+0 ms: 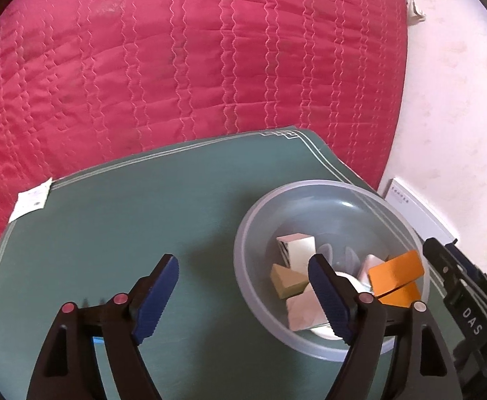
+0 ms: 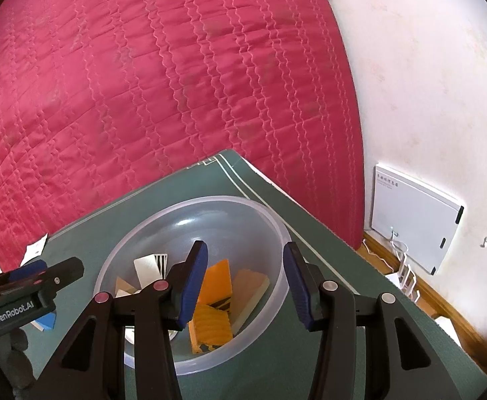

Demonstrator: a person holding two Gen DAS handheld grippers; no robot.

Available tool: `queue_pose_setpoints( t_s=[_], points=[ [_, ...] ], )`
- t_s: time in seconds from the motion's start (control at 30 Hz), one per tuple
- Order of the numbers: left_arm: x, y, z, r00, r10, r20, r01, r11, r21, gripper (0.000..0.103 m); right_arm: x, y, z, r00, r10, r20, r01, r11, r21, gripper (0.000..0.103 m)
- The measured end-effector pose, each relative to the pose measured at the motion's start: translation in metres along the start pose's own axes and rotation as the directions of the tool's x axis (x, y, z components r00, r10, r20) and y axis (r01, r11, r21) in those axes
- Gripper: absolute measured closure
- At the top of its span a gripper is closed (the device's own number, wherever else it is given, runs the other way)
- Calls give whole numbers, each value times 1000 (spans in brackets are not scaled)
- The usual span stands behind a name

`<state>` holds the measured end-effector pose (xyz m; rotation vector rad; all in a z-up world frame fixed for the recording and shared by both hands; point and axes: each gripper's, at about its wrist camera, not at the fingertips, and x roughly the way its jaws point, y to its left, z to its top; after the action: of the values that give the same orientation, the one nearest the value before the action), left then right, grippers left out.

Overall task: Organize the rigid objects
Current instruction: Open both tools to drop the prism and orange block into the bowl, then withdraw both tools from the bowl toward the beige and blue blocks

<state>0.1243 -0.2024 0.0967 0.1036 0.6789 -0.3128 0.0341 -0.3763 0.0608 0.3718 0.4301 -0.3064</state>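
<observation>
Translucent grey plastic forms the round bowl (image 1: 330, 200), which is set on a green mat (image 1: 143, 216) near the mat's far right corner. Several rigid blocks are piled inside it: an orange block (image 2: 215, 283) stood on edge, a ribbed orange piece (image 2: 210, 328) lying below it, a tan wedge (image 2: 248, 290) leaned against the right wall, a white block with black stripes (image 2: 151, 263) at the far left, and a pale wooden block (image 1: 305, 310) seen from the left wrist view. The mat is laid over a quilted crimson bedspread (image 1: 176, 66), and a white paper tag (image 1: 31, 200) sits at the mat's left edge.

The left gripper (image 1: 243, 296) is held low over the mat with its jaws spread wide and nothing between them; its right finger overlaps the bowl's near rim. The right gripper (image 2: 245, 283) is poised above the bowl, jaws likewise parted and empty, angled down toward the blocks
</observation>
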Motion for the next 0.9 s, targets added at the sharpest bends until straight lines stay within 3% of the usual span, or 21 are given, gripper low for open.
queue_pose_setpoints(
  t_s=[0.23, 0.5, 0.9],
  points=[
    [-5, 14, -9, 998, 58, 4, -58, 998, -6, 16, 0, 8, -3, 1000, 11, 1, -11, 999, -31, 54],
    [-13, 56, -25, 991, 130, -12, -130, 989, -75, 16, -1, 12, -6, 1000, 11, -2, -11, 999, -52, 54],
    [-26, 125, -50, 967, 247, -66, -256, 948, -190, 16, 0, 13, -6, 1000, 10, -3, -10, 999, -52, 52]
  ],
)
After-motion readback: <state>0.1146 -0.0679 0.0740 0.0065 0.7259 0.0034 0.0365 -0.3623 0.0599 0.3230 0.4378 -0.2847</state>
